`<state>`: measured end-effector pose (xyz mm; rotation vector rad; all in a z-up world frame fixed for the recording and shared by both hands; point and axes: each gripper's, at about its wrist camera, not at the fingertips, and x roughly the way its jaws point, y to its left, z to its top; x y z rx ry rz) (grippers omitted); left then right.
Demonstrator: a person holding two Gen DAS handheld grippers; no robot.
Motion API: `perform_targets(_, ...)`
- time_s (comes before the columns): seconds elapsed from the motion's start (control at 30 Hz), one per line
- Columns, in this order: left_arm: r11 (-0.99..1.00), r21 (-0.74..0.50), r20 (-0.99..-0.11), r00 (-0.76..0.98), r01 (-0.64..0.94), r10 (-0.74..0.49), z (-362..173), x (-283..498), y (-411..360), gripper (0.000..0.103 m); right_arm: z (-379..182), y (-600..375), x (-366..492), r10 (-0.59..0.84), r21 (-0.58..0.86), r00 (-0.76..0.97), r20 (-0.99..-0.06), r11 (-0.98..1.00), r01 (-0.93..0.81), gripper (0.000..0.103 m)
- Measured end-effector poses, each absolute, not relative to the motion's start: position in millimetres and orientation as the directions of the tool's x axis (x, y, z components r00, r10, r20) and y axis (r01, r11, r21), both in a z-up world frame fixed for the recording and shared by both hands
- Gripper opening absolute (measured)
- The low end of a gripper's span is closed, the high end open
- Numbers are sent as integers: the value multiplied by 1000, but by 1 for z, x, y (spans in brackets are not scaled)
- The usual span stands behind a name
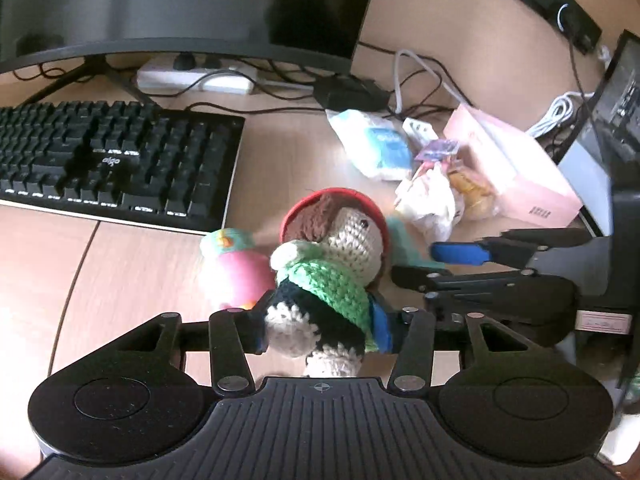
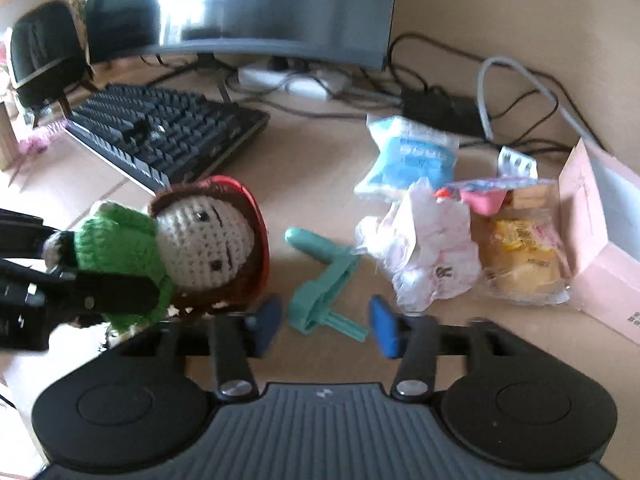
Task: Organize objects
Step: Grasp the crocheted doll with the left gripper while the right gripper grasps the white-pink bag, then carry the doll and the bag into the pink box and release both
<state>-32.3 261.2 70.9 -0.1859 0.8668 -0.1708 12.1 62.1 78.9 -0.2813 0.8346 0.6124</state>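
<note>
Left-wrist view puts my left tool (image 1: 320, 330) nearest, its pads squeezed onto the torso of one crocheted yarn doll with a red hat, brown hair and green scarf (image 1: 324, 276), lifted clear of the pale wooden counter (image 1: 132, 272). I judge the doll light, soft and springy, unlikely to break or slip, and best taken around the firm stuffed body rather than the floppy hat brim. Right-wrist view shows my right tool (image 2: 325, 320) with blue pads apart on either side of one teal plastic clip (image 2: 320, 284) that lies on the counter; the pads do not visibly press it, so nothing is gripped yet. The clip looks stiff, light and a little slick, so I would take it across its flat handles. Just beyond the doll sits one pink rounded plush toy with a teal top (image 1: 234, 268). Farther off lie several crinkly snack packets, among them one blue-and-white (image 2: 412, 156) and one yellow (image 2: 520, 256), beside one pale pink cardboard box (image 2: 600, 240). At the back stand one black keyboard (image 1: 112, 160) and one dark monitor (image 1: 180, 4).
</note>
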Motion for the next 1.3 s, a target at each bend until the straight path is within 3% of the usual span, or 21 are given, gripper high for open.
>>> perform_targets(0.23, 954, -257, -716, 633, 153, -294, 59, 9, 243, 54, 77, 30, -5, 192, -212, 616, -764, 827, -521, 44)
perform_targets(0.33, 942, -303, -703, 633, 148, -325, 58, 27, 237, 51, 82, 0, -21, 126, -280, 654, -746, 831, -480, 52)
perform_targets(0.53, 919, -370, -642, 678, 136, -359, 88, 28, 247, 49, 103, -41, -38, 184, -179, 670, -719, 883, -435, 70)
perform_targets(0.7, 924, -365, -585, 746, 110, -319, 130, 0, 276, 49, 100, -40, -29, 254, -65, 659, -708, 906, -418, 71)
perform_targets(0.97, 947, -307, -631, 724, 96, -278, 148, -47, 296, 49, 81, 21, 15, 301, -143, 679, -669, 845, -515, 71)
perform_targets(1.0, 946, -305, -642, 710, 112, -291, 147, -51, 294, 49, 77, 26, 21, 295, -146, 674, -677, 844, -516, 61)
perform_targets(1.03, 944, -302, -649, 697, 130, -304, 145, -53, 290, 49, 75, 30, 26, 284, -149, 669, -687, 845, -513, 42)
perform_targets(1.07, 942, -295, -658, 680, 162, -323, 143, -54, 285, 49, 74, 32, 31, 269, -150, 659, -702, 849, -507, 37)
perform_targets(1.2, 921, -282, -663, 640, 268, -389, 134, -51, 266, 49, 95, 15, 22, 265, -116, 669, -694, 876, -467, 21)
perform_targets(1.3, 874, -333, -629, 607, 354, -486, 131, -37, 249, 49, 121, -14, 0, 244, -114, 695, -676, 897, -426, 21)
